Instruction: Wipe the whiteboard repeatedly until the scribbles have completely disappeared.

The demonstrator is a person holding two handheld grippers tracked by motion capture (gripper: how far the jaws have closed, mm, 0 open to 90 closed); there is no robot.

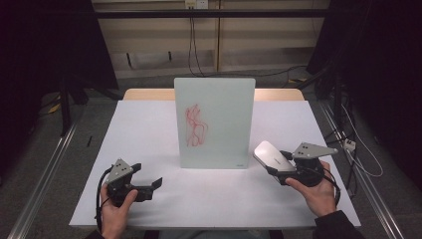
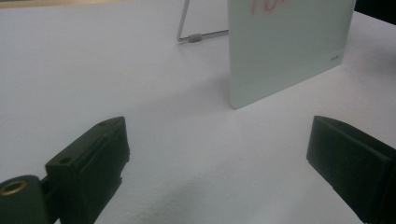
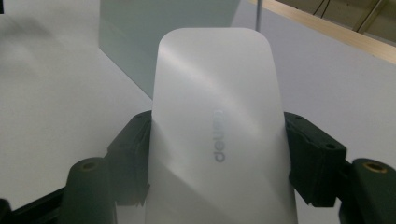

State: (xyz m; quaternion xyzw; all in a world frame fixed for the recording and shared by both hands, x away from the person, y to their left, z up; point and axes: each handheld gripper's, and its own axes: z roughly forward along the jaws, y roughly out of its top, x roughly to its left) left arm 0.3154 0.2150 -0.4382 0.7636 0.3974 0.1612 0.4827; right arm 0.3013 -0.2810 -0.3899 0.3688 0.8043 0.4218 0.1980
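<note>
A: Where's the eraser (image 3: 217, 135)?
B: At four o'clock on the white table (image 1: 149, 129), clamped between the right gripper (image 1: 278, 167) jaws, near the upright whiteboard (image 1: 214, 122) with red scribbles.
A: Surroundings?
B: Dark room, cables behind.
A: The left gripper (image 1: 149, 185)?
B: Seven o'clock, resting low, jaws apart.

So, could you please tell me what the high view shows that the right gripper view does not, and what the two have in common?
High view alone: the red scribble on the upright whiteboard, the left gripper with open jaws resting on the table, both of the person's hands, and the floor and cables around the table.

Right gripper view alone: the grey lettering on the white eraser, and a close look at the black jaws pressing its two sides.

Both: the right gripper shut on the eraser, the whiteboard beyond it, and the white tabletop.
</note>
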